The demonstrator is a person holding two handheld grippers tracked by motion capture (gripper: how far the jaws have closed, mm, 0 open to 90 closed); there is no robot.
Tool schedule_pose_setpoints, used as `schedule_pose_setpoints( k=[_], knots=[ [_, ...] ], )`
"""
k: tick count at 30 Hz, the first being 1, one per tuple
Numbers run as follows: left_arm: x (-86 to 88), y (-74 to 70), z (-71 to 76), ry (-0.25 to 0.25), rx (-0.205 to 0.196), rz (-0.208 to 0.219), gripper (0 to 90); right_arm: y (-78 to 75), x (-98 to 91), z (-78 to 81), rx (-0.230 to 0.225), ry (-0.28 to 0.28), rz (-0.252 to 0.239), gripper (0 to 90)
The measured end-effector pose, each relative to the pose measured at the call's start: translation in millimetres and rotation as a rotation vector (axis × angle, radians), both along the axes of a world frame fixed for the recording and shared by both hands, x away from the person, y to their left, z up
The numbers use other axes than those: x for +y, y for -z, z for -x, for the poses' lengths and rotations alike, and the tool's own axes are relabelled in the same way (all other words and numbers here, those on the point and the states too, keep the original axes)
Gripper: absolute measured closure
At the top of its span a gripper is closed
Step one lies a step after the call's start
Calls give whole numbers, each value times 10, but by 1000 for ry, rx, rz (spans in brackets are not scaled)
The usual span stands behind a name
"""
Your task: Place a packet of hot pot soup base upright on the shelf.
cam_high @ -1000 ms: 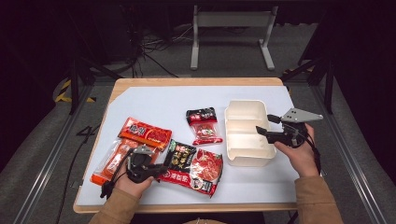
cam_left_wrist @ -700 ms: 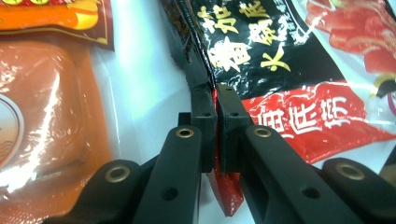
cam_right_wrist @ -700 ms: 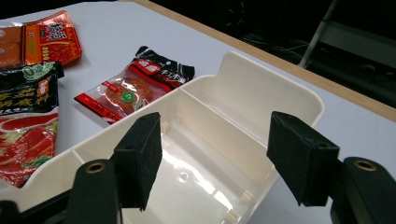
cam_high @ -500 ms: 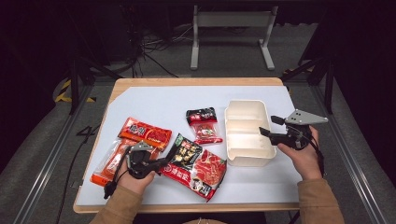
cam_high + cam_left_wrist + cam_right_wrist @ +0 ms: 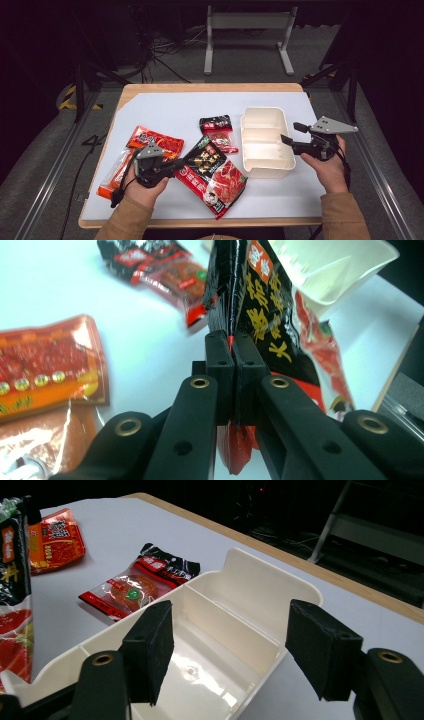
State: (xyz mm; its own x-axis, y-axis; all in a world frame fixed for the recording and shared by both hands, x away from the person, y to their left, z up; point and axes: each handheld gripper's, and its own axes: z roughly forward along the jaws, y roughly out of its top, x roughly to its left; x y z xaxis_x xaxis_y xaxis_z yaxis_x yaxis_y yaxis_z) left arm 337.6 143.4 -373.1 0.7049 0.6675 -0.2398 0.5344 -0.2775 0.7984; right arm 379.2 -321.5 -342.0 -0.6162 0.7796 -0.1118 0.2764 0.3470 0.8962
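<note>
One large red-and-black packet (image 5: 212, 172) hangs lifted off the table (image 5: 165, 112), its edge clamped in the left gripper (image 5: 172, 167). Beside it sits the white tray (image 5: 263, 167); the right gripper (image 5: 290, 136) gapes empty over its edge.

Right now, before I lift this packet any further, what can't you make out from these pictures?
- Black-and-red packet: left gripper view, its clamped edge hidden behind the left gripper; the print is blurred.
- White tray: right gripper view, near wall partly hidden by the right gripper.
- Clear orange packet: high view, partly covered by the hand; label too small to read.
</note>
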Motion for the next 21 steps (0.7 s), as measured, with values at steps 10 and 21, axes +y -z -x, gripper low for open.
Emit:
schedule_pose_setpoints(
  k=[10, 21],
  knots=[
    [44, -317, 77, 45, -106, 9, 882, -46, -9, 25, -11, -4, -18, 358],
    [102, -560, 142, 73, -180, 20, 879, -91, 65, 42, -3, -37, -34, 363]
  ],
)
